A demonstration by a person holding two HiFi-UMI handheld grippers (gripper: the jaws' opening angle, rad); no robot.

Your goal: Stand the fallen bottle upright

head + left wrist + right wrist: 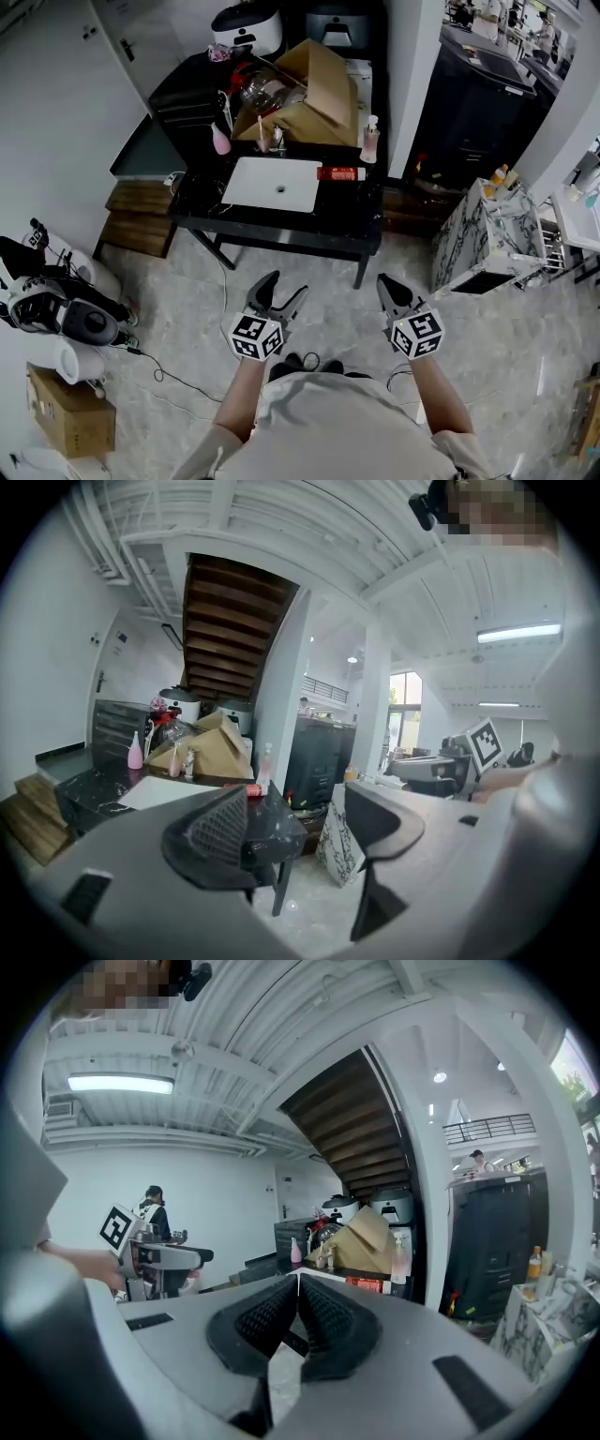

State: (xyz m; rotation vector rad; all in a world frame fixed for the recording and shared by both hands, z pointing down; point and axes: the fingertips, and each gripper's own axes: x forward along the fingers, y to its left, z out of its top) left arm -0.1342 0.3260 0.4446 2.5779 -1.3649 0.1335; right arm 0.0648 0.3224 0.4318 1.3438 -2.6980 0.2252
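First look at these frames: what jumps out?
The red bottle lying on its side on the black table, just right of the white basin, catches the eye first. Behind it an open cardboard box crowds the back of the table. Nearest the camera, both grippers are short of the table, above the floor: the left gripper open and empty, the right gripper shut.

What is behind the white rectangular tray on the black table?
Behind the white rectangular tray stand a small pink bottle and a brown cardboard box. The box covers whatever is behind it.
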